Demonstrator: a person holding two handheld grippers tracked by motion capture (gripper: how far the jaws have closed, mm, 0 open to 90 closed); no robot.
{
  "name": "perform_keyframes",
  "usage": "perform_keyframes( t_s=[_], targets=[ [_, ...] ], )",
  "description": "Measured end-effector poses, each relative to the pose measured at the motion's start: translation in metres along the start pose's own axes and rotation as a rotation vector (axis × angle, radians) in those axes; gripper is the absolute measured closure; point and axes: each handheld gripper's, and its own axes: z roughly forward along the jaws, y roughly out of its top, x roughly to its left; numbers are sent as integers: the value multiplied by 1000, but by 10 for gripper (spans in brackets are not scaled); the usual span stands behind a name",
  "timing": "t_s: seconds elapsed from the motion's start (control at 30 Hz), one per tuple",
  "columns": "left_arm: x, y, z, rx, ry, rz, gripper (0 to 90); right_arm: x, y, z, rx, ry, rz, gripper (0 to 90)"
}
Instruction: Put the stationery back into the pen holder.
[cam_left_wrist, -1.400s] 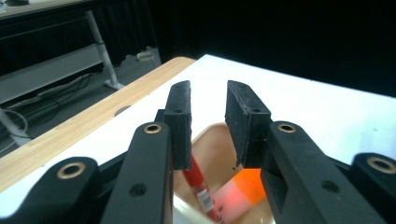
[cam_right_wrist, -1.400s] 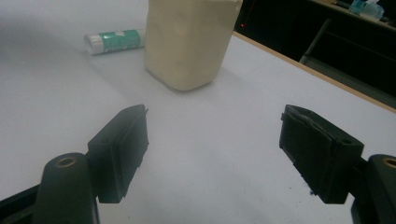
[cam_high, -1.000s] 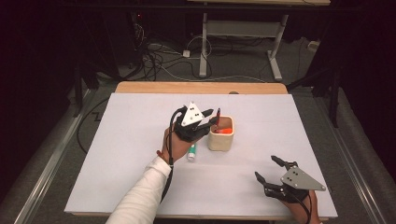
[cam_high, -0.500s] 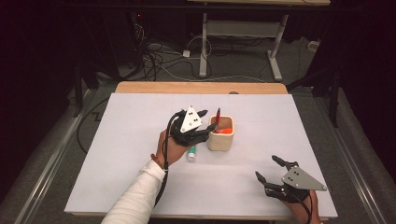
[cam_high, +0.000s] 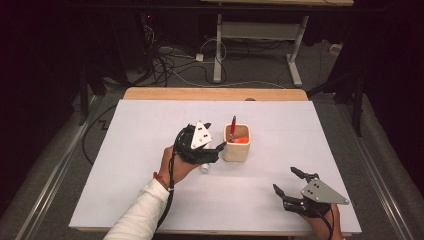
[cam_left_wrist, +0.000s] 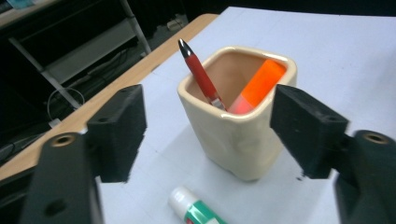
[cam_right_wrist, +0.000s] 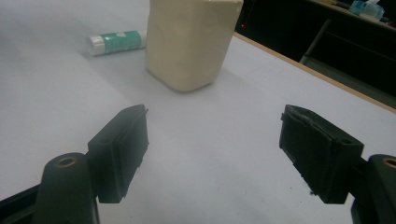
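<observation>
A cream ceramic cup stands mid-table. In it lean a red pen and an orange highlighter. My left gripper hovers just left of the cup. Its jaws have just been opening and stand wide, with nothing pressed between them. In the left gripper view the cup, the pen and the highlighter sit beyond the left gripper. A glue stick with a green label lies below that hand. My right gripper rests open at the front right, empty.
A white sheet covers the table, with a wooden strip along the far edge. The right gripper view shows the cup and the glue stick beyond its open jaws. Cables and desk legs lie on the floor behind.
My left gripper's jaws have spread apart and the hand has drawn back leftward from the cup. The red pen stays leaning in the cup. The right gripper has not moved.
</observation>
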Motion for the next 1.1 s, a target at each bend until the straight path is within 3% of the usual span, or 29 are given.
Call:
perform_keyframes(
  t_s=[0.03, 0.53, 0.7, 1.1],
  targets=[
    [0, -1, -1, 10, -8, -14, 229, 0, 0, 0, 1, -1, -2, 241],
    [4, -31, -21, 60, 19, -31, 199, 1, 0, 1, 4, 5, -1, 241],
    [2, -43, -33, 61, 30, 1, 199, 2, 0, 1, 4, 7, -2, 241],
    [3, -81, -54, 93, 35, 14, 199, 1, -1, 2, 11, 1, -2, 241]
  ],
)
